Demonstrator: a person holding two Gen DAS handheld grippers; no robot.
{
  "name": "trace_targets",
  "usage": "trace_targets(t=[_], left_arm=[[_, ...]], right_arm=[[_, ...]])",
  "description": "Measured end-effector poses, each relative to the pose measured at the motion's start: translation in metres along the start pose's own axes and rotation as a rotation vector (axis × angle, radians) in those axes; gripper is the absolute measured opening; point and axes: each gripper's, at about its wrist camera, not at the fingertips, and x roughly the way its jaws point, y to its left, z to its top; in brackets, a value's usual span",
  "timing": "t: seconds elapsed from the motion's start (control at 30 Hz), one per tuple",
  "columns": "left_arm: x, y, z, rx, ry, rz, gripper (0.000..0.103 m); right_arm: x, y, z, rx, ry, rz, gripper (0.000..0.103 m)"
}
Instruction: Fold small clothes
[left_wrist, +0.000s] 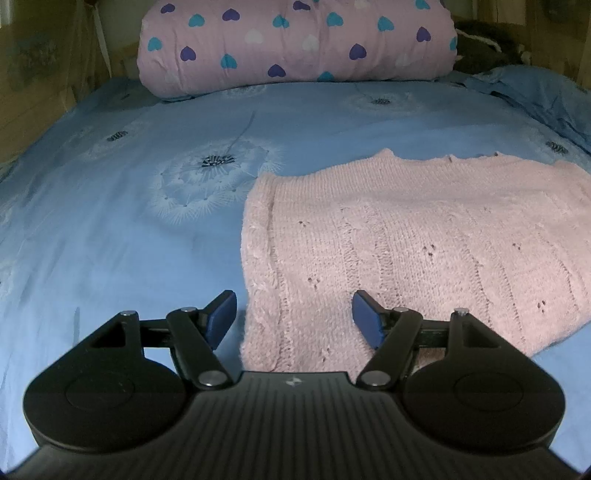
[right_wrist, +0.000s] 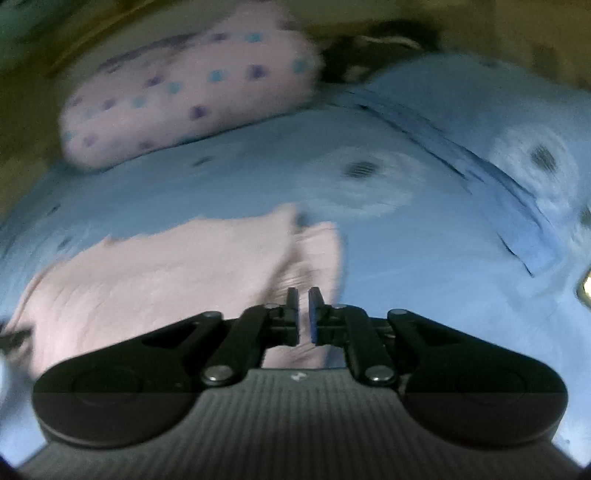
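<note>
A pale pink knitted sweater (left_wrist: 406, 240) lies flat on the blue bed sheet (left_wrist: 110, 240). My left gripper (left_wrist: 293, 317) is open wide, low over the sweater's near left corner. That corner lies between the blue pads (left_wrist: 221, 317), which do not press on it. The right wrist view is blurred. In it the sweater (right_wrist: 166, 277) spreads to the left, with a folded flap just beyond my right gripper (right_wrist: 303, 314). Its pads stand a narrow slit apart, and I see no cloth pinched between them.
A rolled pink quilt with hearts (left_wrist: 295, 40) lies across the head of the bed, also seen as the quilt (right_wrist: 184, 99). A dark bundle (left_wrist: 480, 48) and a blue pillow (left_wrist: 535, 92) sit at the far right. A wooden wall (left_wrist: 37, 92) runs along the left.
</note>
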Motion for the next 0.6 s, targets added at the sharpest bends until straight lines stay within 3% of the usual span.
trace_targets(t=[0.07, 0.2, 0.3, 0.4, 0.43, 0.47, 0.6], left_arm=[[-0.001, 0.0, 0.0, -0.001, 0.003, 0.001, 0.075], [-0.002, 0.001, -0.001, 0.0, 0.002, -0.004, 0.075], [0.0, 0.003, -0.001, -0.004, 0.001, -0.004, 0.078], [0.002, 0.007, -0.001, -0.028, 0.011, -0.013, 0.079], [0.002, 0.007, -0.001, -0.03, 0.012, -0.014, 0.079], [0.002, 0.006, -0.001, -0.03, 0.012, -0.012, 0.08], [0.001, 0.002, -0.002, -0.003, 0.003, 0.007, 0.081]], right_arm=[[-0.008, 0.024, -0.006, -0.12, -0.007, -0.014, 0.046], [-0.007, 0.064, -0.026, -0.353, 0.01, -0.075, 0.047], [0.009, 0.069, -0.031, -0.383, 0.047, -0.116, 0.047], [0.013, 0.055, -0.03, -0.302, 0.046, -0.132, 0.042], [0.01, 0.047, -0.027, -0.243, 0.039, -0.116, 0.02], [0.008, 0.038, -0.024, -0.19, 0.03, -0.127, 0.01], [0.008, 0.007, -0.02, -0.026, 0.028, -0.139, 0.009]])
